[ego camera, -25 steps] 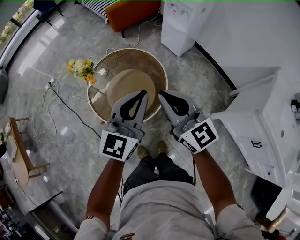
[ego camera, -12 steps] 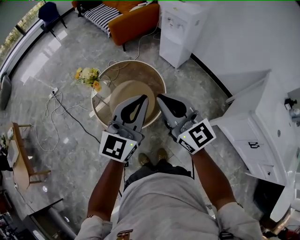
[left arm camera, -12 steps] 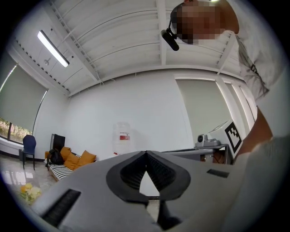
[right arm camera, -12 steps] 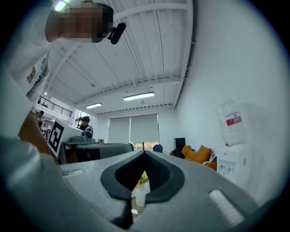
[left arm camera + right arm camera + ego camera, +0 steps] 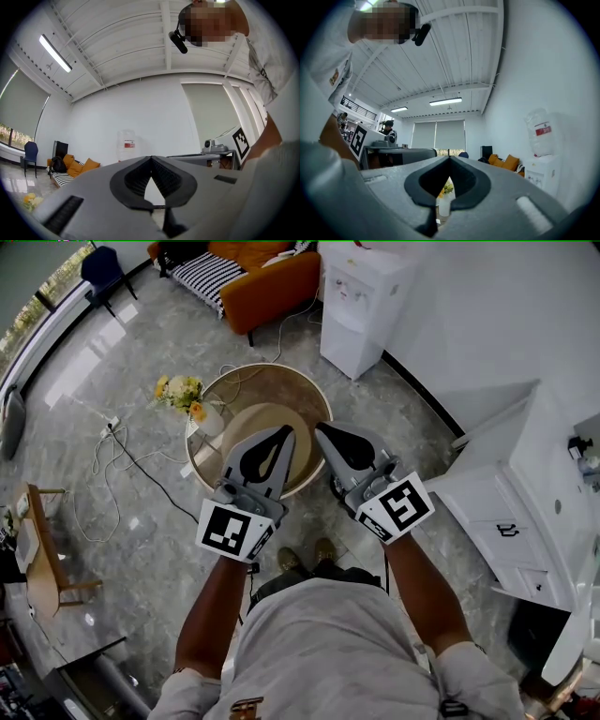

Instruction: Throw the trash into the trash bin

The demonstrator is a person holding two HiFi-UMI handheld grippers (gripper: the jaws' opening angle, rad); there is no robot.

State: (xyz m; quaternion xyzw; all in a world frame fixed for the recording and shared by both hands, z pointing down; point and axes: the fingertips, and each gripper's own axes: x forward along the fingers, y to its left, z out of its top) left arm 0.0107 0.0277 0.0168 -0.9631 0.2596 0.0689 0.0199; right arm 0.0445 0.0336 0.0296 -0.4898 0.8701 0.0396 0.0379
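Left gripper (image 5: 284, 431) and right gripper (image 5: 322, 429) are held side by side in front of my chest, pointing roughly level towards 12 o'clock. Each has its jaws pressed fully together with nothing between them; through the small gap behind the tips each gripper view shows only the room beyond.

Compared with a second ago, both grippers have come up with me. The floor now looks further below, and more of the far room fits into the head view. I judge that I have straightened up with nothing in hand, so the search for trash has yet to begin.

Just below the grippers, my shoes (image 5: 323, 551) stand on grey marble floor. Beyond the tips at 12 o'clock is a round glass table (image 5: 322, 397), with a vase of yellow flowers (image 5: 183, 393) on its edge at 11 o'clock. At 3 o'clock runs a white counter (image 5: 525, 486). Further off, a water dispenser (image 5: 361, 301) stands at 1 o'clock against the wall, and an orange sofa (image 5: 277, 276) sits far away at 12 o'clock.

No trash and no trash bin appears in any view.
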